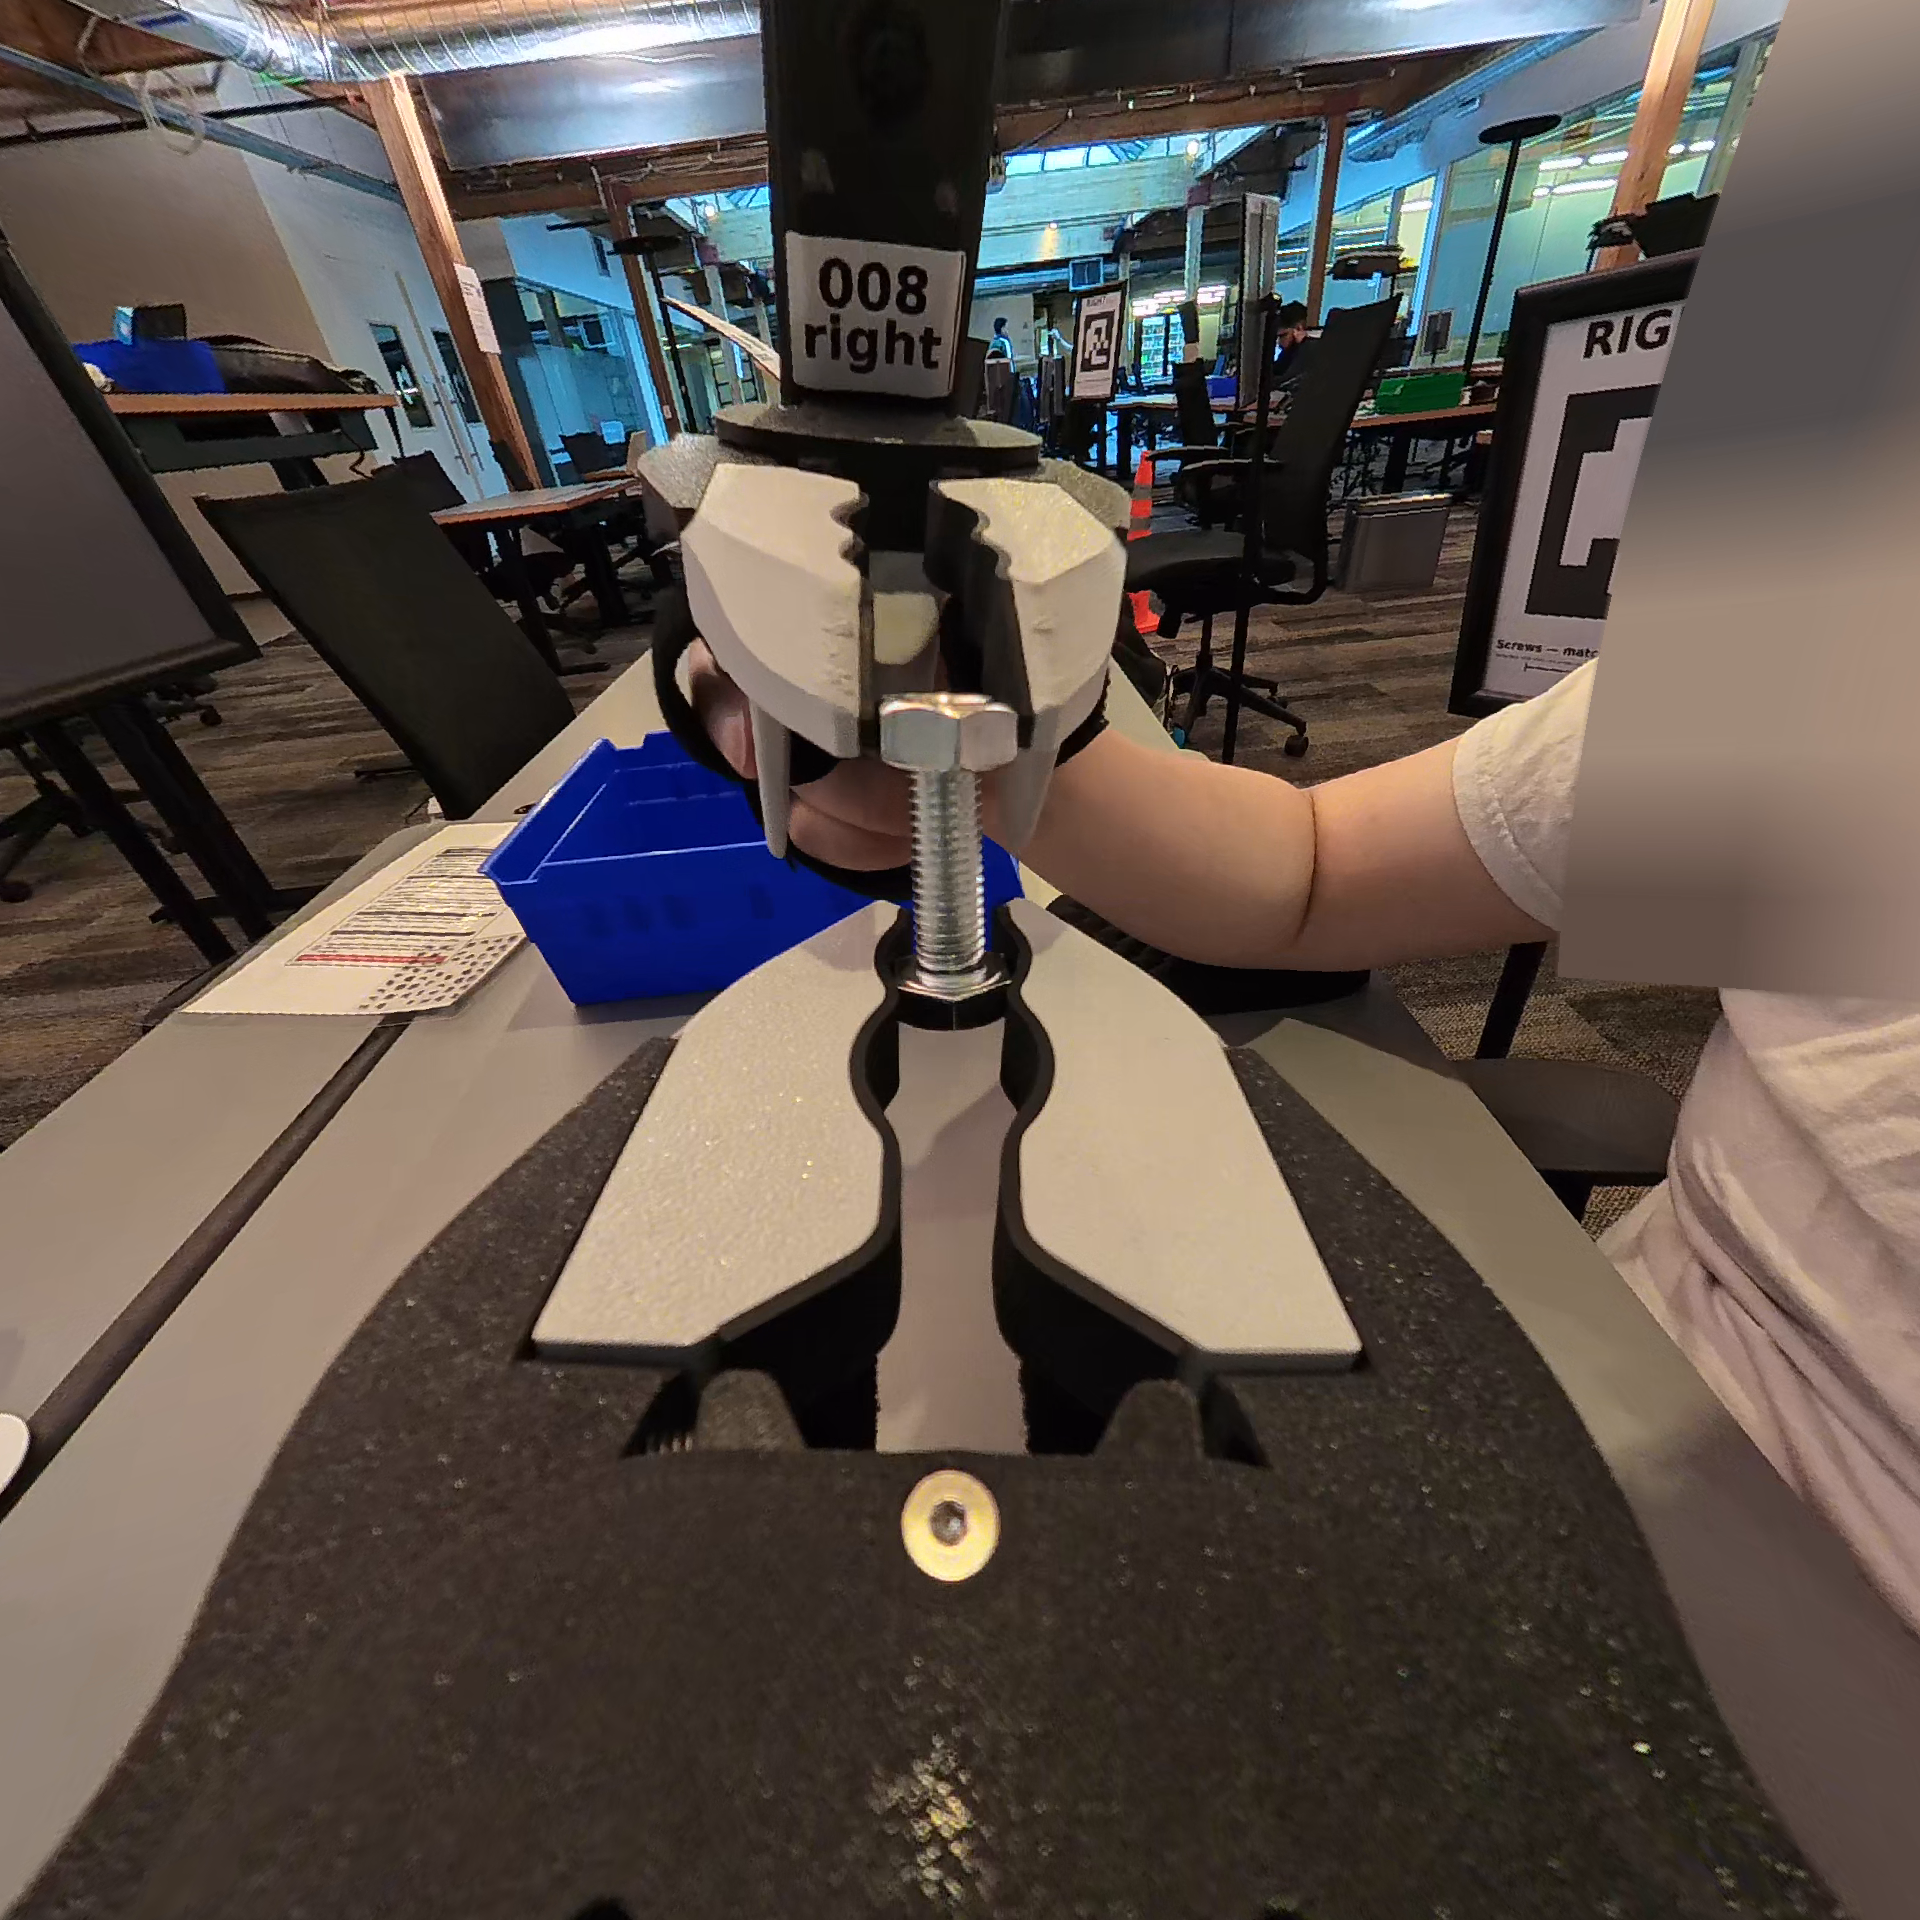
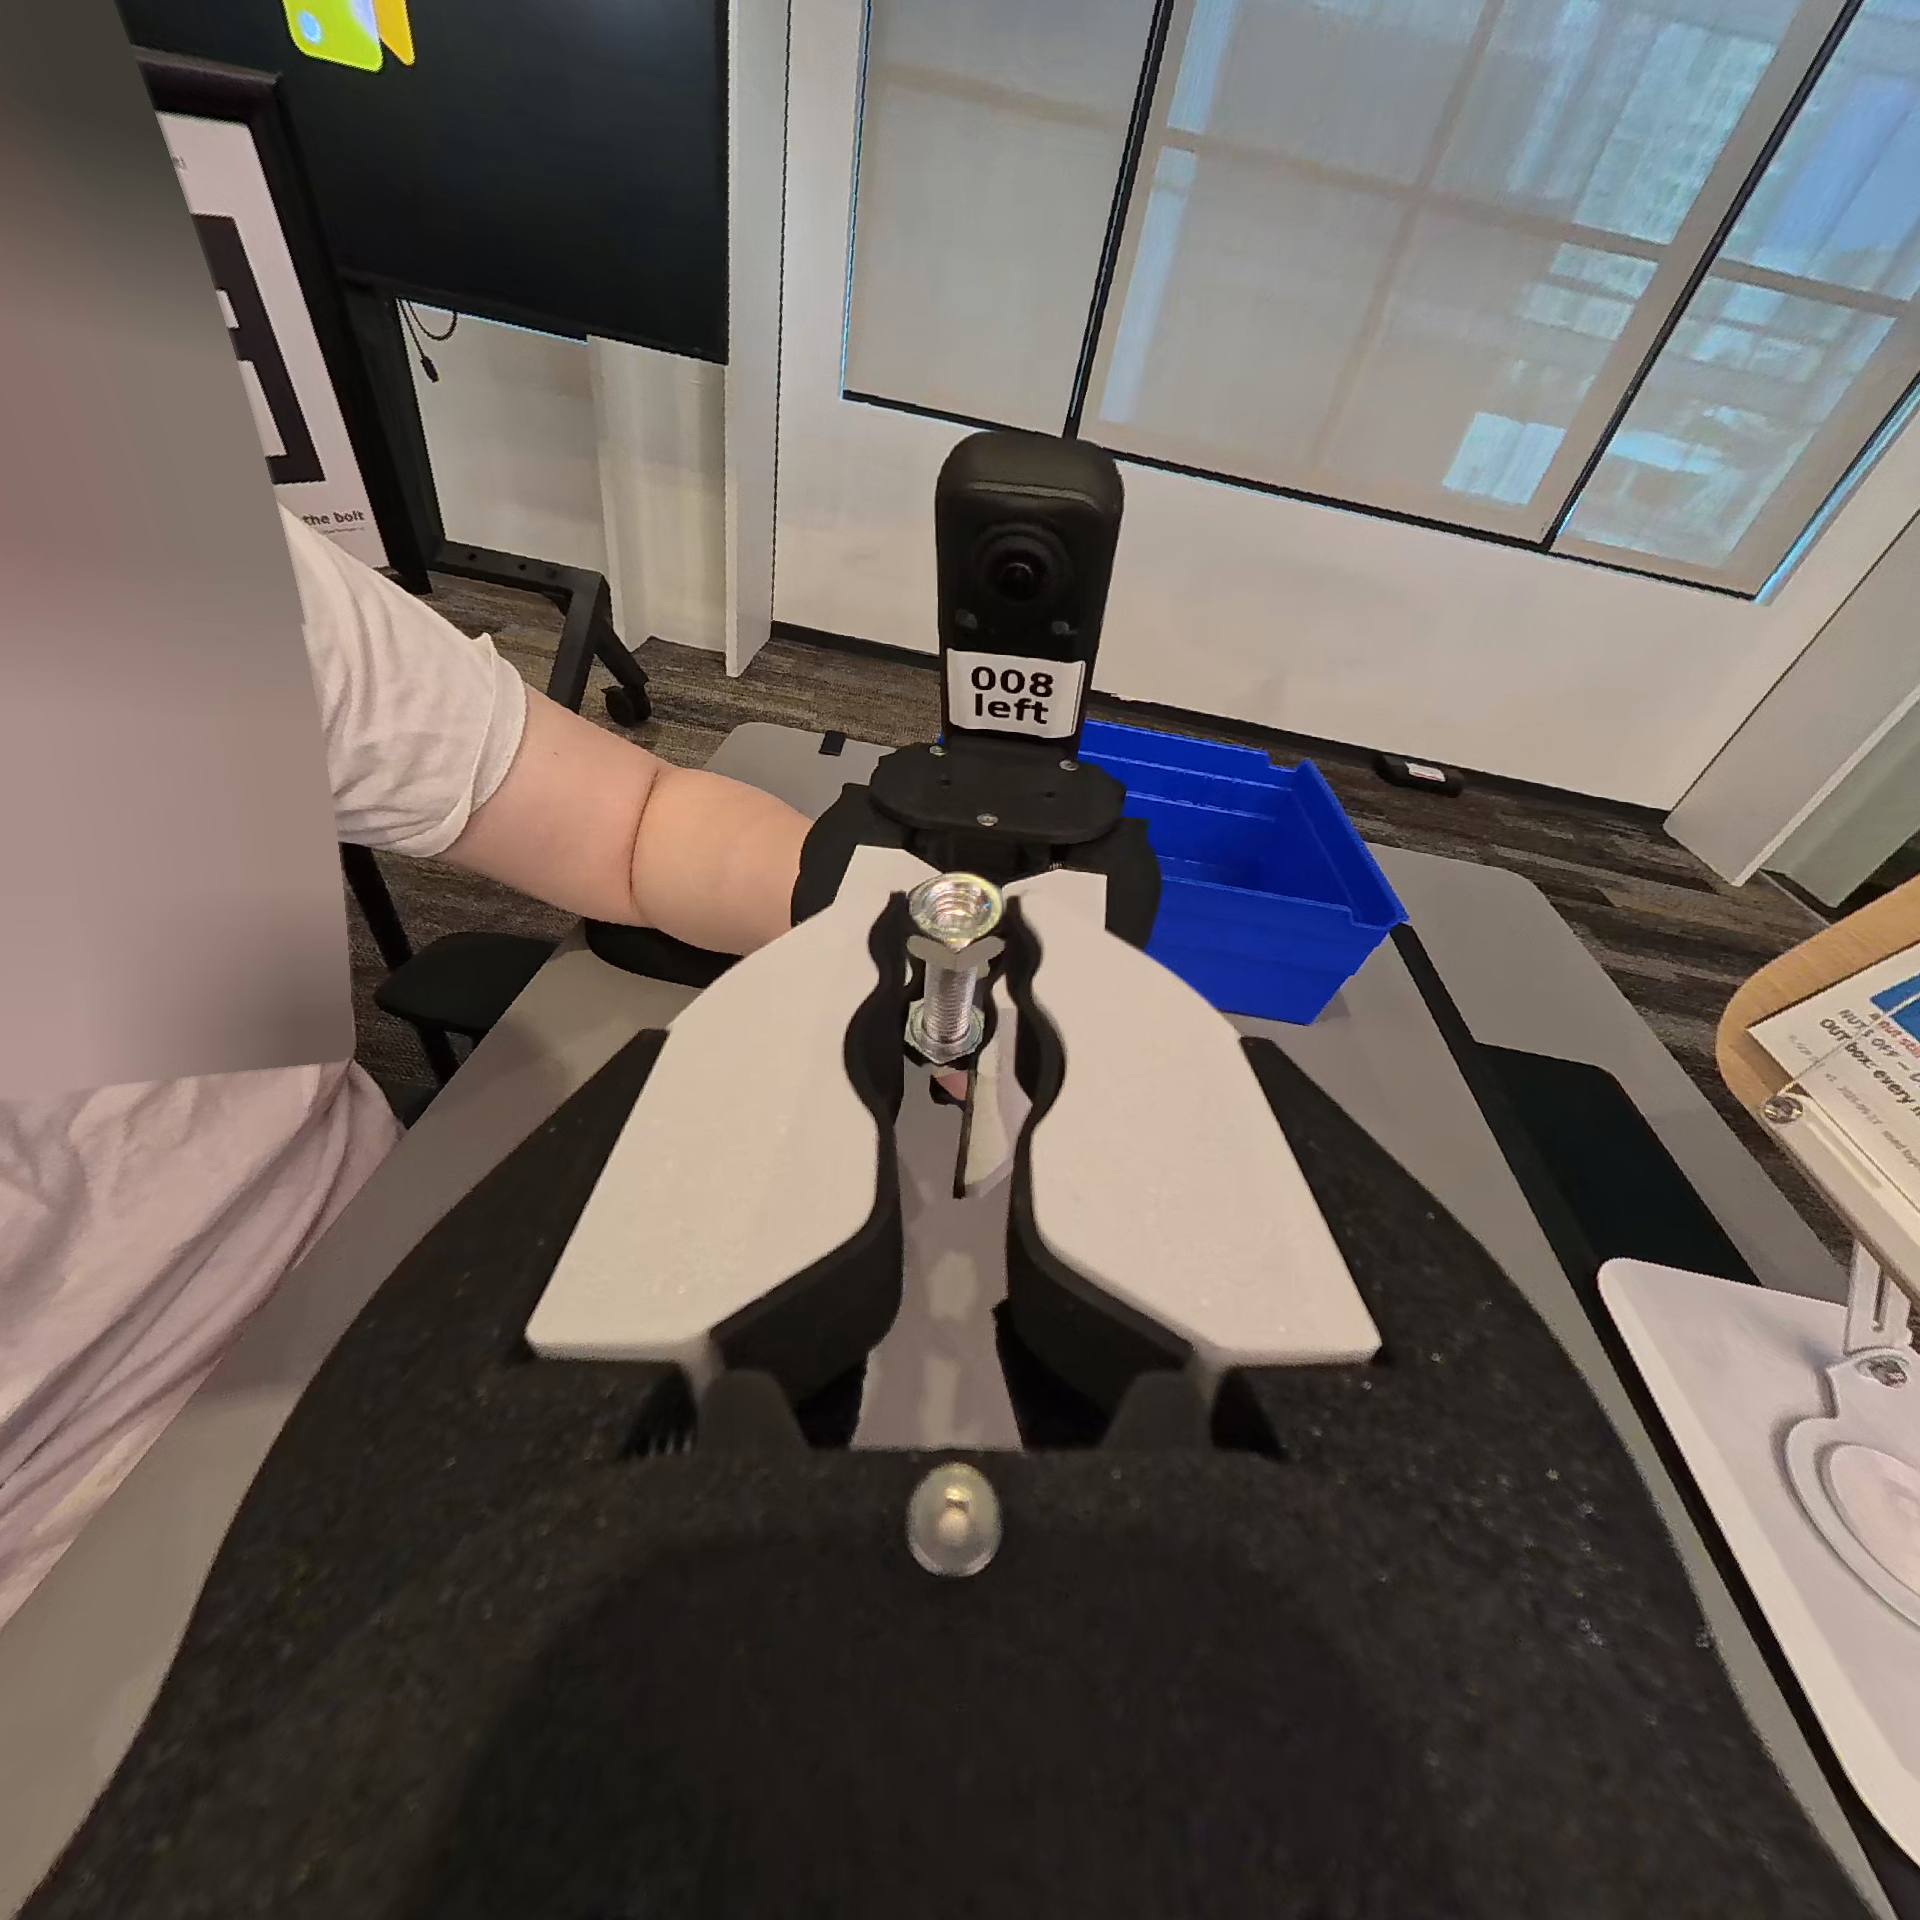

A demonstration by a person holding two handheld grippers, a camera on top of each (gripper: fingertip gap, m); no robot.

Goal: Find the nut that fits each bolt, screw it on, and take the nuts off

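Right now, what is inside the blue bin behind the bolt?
The blue bin shows only bare ribbed walls where its inside is in view. Its floor and near part are hidden behind the bolt and the two grippers, so any nuts there cannot be seen.

left wrist cam sits right behind its own fingers, very close to the bolt [image 1: 948,831], facing an open office, right wrist cam opposite it, facing windows, both share the bolt, the blue bin [image 2: 1247,894] beyond it, and the grey table [image 1: 312,1091]

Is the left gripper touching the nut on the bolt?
Touching. In the left wrist view the left gripper has its fingertips closed around the nut at the lower end of the bolt, with no gap visible.
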